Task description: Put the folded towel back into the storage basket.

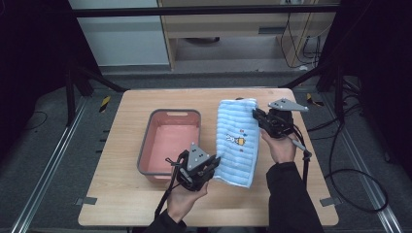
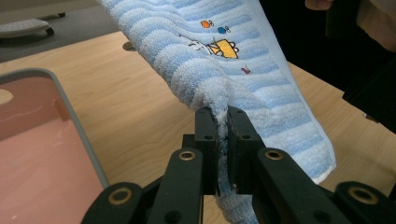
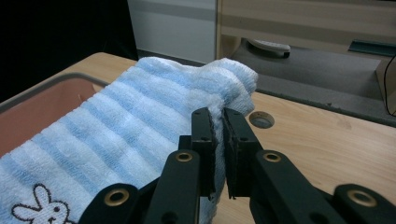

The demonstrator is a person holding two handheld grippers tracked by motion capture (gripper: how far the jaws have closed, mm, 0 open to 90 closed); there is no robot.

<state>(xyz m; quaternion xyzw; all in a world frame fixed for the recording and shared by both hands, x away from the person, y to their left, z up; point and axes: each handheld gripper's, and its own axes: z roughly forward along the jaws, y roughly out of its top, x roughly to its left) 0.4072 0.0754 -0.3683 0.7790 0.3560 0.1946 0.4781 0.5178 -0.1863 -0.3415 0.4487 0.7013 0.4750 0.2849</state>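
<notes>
Towel (image 1: 238,141) hangs stretched between both grippers, off the table (image 1: 121,194). Left gripper (image 1: 217,160) has its jaws pinched tight on the near edge; cloth bunches between the pads. Right gripper (image 1: 254,113) is clamped the same way on the far corner. Pink bin (image 1: 145,145) sits just left of the left gripper, under its level.

A blue striped towel (image 1: 236,141) is held stretched between the left gripper (image 1: 215,161) at its near corner and the right gripper (image 1: 256,114) at its far edge, right of a pink basin (image 1: 169,141).
</notes>
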